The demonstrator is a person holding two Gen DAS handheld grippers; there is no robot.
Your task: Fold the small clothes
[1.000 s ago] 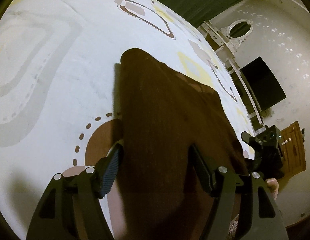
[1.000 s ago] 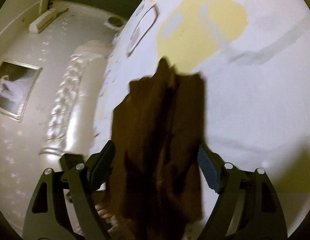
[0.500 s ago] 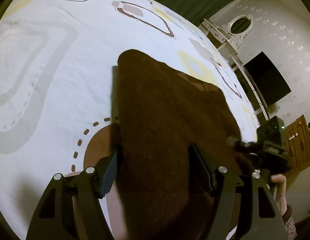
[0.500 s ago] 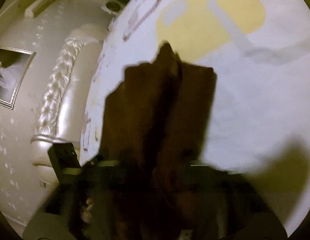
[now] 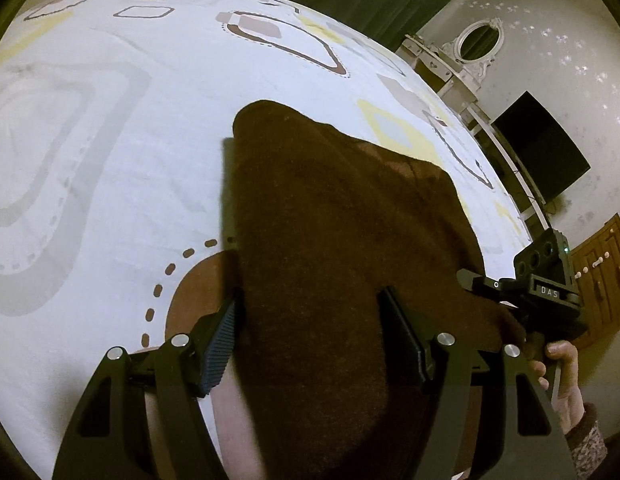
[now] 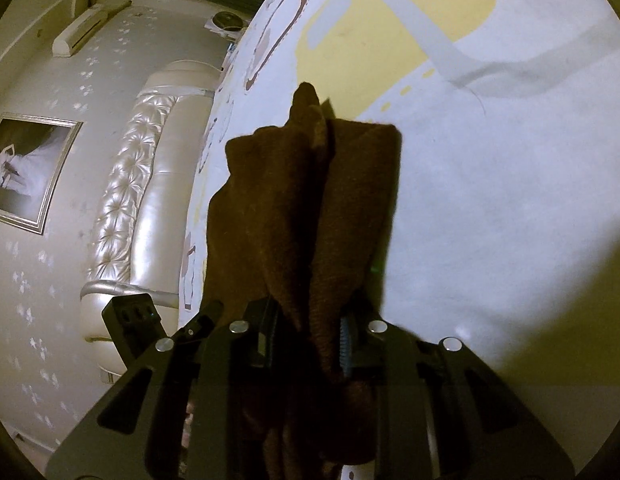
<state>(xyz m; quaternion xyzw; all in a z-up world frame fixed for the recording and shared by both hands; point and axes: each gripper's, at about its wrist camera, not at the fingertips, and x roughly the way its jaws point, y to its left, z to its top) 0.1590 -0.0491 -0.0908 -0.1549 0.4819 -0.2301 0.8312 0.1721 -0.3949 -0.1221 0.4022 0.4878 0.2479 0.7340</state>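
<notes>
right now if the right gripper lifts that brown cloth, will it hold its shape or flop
Likely flop: the brown cloth bunches into soft folds where the right gripper, whose jaws have just closed, pinches it. It drapes limply between the left gripper fingers. Its fuzzy knit probably won't slip.

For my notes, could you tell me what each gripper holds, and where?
The right gripper pinches the brown cloth at its bunched near edge; the left gripper stands open around it.

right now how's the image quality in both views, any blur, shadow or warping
Left wrist view: sharp, strong fisheye bulge bending the bedsheet; the brown garment casts a narrow shadow along its left edge. Right wrist view: dim yellowish cast, broad shadow over the sheet at lower right, garment edges slightly soft.
</notes>
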